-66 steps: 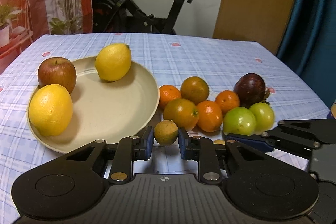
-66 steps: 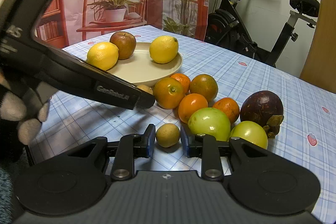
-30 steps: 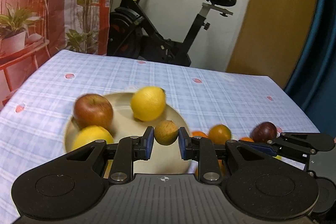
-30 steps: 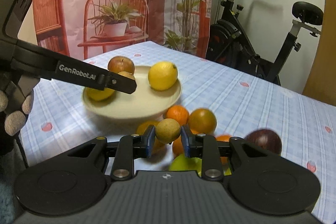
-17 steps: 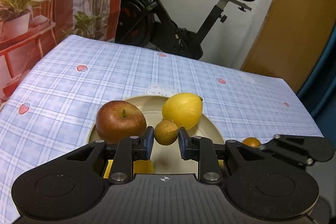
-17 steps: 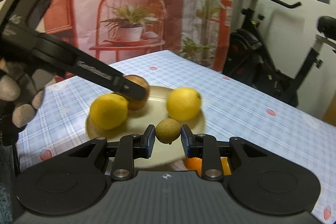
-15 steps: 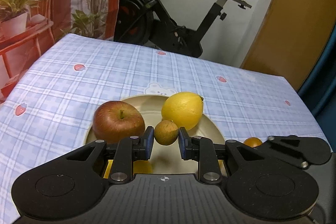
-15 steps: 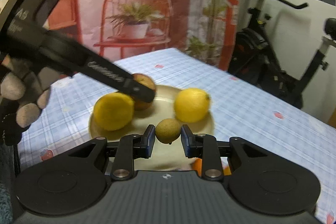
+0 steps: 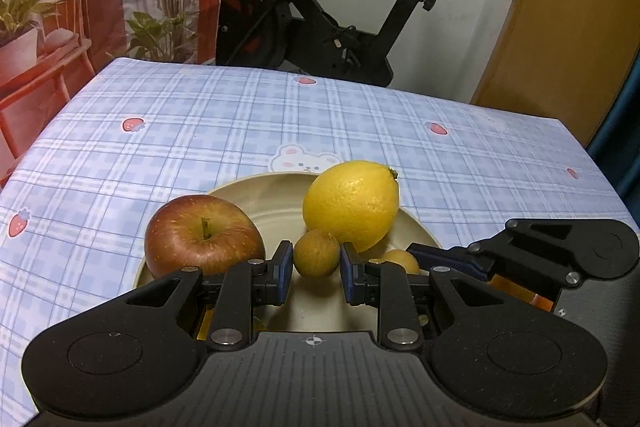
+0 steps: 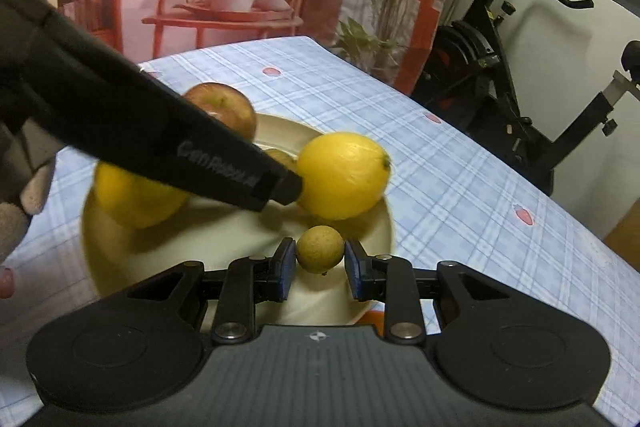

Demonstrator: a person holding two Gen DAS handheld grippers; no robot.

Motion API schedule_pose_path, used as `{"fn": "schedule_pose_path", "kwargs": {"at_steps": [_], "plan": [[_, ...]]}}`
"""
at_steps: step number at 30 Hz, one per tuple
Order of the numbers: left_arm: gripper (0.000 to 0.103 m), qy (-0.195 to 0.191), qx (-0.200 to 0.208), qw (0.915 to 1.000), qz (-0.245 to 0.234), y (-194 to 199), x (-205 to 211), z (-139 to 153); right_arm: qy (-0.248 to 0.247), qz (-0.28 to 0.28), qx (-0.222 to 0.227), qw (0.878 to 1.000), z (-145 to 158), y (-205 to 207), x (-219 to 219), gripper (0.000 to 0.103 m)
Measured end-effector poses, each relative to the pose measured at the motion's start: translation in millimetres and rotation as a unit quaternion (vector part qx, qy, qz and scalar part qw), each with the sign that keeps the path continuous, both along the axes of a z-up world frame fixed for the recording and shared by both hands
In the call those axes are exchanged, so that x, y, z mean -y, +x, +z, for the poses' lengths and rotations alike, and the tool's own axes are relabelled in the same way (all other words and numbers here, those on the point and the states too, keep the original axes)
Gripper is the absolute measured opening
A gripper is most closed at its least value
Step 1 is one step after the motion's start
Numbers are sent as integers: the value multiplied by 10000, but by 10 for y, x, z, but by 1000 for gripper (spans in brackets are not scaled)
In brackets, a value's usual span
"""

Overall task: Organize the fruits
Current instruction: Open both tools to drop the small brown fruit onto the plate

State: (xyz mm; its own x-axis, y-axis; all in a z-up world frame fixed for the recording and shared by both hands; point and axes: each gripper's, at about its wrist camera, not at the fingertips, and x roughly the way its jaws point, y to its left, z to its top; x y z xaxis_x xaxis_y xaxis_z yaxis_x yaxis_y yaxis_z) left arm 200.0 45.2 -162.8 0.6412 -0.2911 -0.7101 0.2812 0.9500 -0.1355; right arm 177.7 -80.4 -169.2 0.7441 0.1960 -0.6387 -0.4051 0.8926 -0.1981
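Over the plate (image 9: 276, 195), both tools carry a small brownish fruit each, so the step in hand looks like delivery onto the plate. At the plate's left side sit an apple (image 9: 204, 233) and a lemon (image 10: 136, 197); the left tool (image 9: 315, 273) is clamped on its small fruit (image 9: 317, 253) just in front of the apple. Toward the plate's far right rests a second lemon (image 9: 352, 205). The right tool (image 10: 320, 271) is clamped on its own small fruit (image 10: 320, 248) above the plate's near right edge. The next move probably calls for lowering each fruit onto bare plate between the larger fruits, then parting the tools gently so nothing rolls onto the tabletop (image 9: 200, 119).
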Motion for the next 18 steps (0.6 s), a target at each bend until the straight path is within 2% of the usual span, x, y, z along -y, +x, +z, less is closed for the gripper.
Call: {"fn": "schedule_pose_path", "kwargs": {"at_steps": [5, 7, 9, 14, 18], "plan": [[28, 28, 16, 10000, 29, -2, 3, 15, 1, -60, -76, 10000, -8, 42, 14, 30], [36, -35, -17, 10000, 43, -15, -5, 42, 0, -73, -65, 10000, 7, 37, 23, 38], [50, -100, -20, 9999, 45, -26, -6, 80, 61, -75, -30, 9999, 37, 7, 48, 41], [53, 51, 231, 9997, 101, -125, 39, 213, 152, -105, 47, 9998, 115, -108, 146, 43], [54, 94, 408, 9990, 139, -228, 104, 319, 426, -251, 143, 9987, 199, -230, 313, 46]]}}
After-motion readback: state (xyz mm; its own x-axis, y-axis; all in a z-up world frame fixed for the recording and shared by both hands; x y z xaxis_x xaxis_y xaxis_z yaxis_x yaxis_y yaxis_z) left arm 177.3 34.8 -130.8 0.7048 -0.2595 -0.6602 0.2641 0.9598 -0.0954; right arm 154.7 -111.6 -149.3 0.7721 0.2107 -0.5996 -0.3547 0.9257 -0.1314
